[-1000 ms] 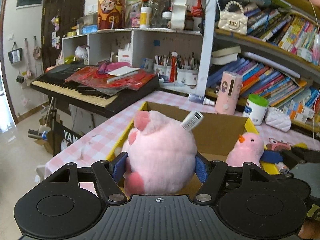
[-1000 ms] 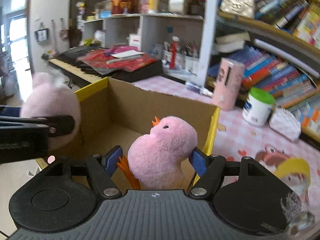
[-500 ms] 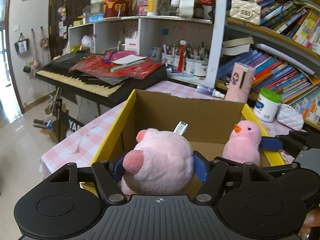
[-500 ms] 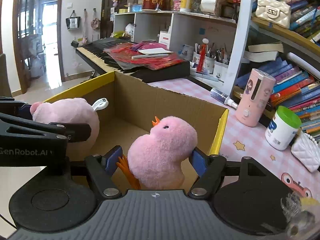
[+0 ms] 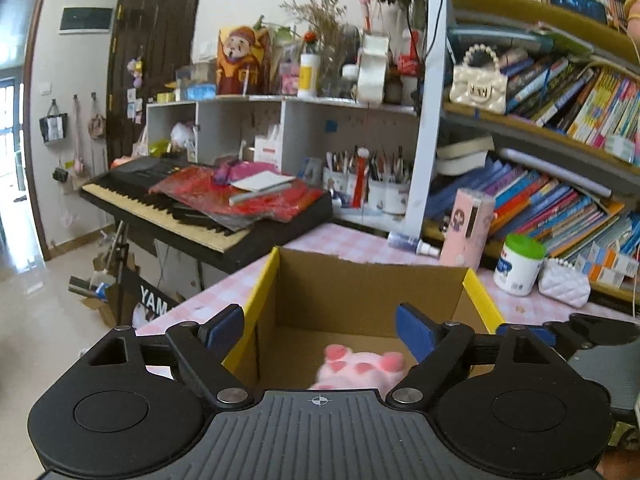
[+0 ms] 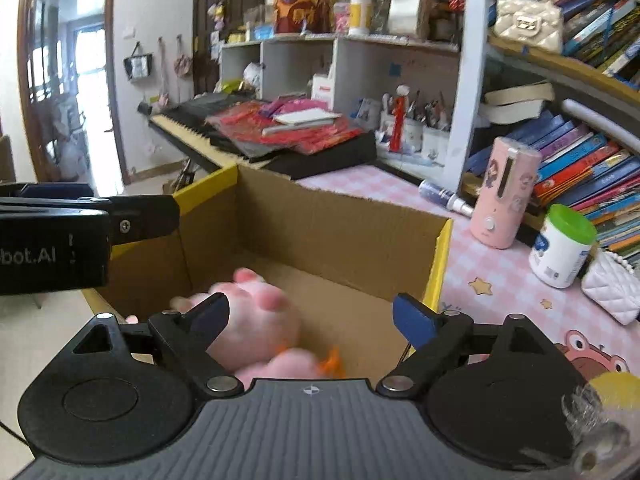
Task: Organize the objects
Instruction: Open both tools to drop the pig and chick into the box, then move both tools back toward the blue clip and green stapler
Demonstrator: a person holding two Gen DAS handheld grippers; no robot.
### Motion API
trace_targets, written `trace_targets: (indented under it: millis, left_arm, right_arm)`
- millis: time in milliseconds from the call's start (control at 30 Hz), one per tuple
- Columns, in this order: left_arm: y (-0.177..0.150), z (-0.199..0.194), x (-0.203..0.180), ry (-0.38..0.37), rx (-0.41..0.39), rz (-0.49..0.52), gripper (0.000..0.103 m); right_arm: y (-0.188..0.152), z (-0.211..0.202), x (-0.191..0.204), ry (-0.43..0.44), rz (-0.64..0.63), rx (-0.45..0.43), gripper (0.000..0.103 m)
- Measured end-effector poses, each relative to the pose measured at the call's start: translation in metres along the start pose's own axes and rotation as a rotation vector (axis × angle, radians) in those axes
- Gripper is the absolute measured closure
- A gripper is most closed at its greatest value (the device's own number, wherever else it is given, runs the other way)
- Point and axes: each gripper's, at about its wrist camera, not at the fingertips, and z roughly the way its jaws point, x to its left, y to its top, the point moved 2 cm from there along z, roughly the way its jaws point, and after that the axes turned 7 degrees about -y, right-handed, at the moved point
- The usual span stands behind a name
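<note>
Left wrist view: left gripper (image 5: 320,326) sits above the near edge of the cardboard box (image 5: 360,284), jaws spread wide, nothing between the blue pads (image 5: 414,330). Pink pig plush (image 5: 360,368) lies on the box floor below the jaws, feet up, blurred, partly hidden by the gripper body. Box stands on the pink checked tablecloth (image 5: 360,246), with yellow flaps on its left and right walls. Behind it: pink cylinder (image 5: 466,230), white jar with green lid (image 5: 518,264), white quilted pouch (image 5: 564,288). Keyboard (image 5: 200,208) at left, piled with red packets. Part of the right gripper (image 5: 568,330) shows at far right, beside the box's right wall.

Right wrist view: right gripper (image 6: 310,316) also gapes, jaws empty, over the near part of the box (image 6: 340,232). Pink pig plush (image 6: 256,316) rests on the box floor toward the left wall, partly behind the left pad. Pink chick plush (image 6: 296,362) lies just in front of it, touching it, orange bits visible, mostly hidden under the gripper body. Both are blurred. Left gripper's black arm (image 6: 80,232) juts in from the left over the box's left wall; its jaws are not visible here. Jar (image 6: 562,248) and cylinder (image 6: 504,196) stand on the cloth right of the box.
</note>
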Motion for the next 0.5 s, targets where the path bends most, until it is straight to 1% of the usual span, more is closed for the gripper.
trace_targets:
  millis: [200,300,367,500]
  left_arm:
    - [-0.003,-0.019,0.015,0.007,-0.012,-0.041,0.018]
    - [-0.008,-0.031,0.025,0.004,-0.006,-0.053,0.018]
    - [-0.013,-0.038,0.031,0.003,0.002,-0.067,0.017]
    - [-0.027,-0.050,0.042,0.005,0.034,-0.084,0.016]
  right_arm:
    - [0.000,-0.034,0.006,-0.093,0.052,-0.058,0.014]
    - [-0.005,-0.053,0.008,-0.176,0.100,-0.074,0.012]
    - [-0.014,-0.065,0.010,-0.244,0.146,-0.067,0.011]
    - [-0.029,-0.078,0.016,-0.311,0.182,-0.022,0.011]
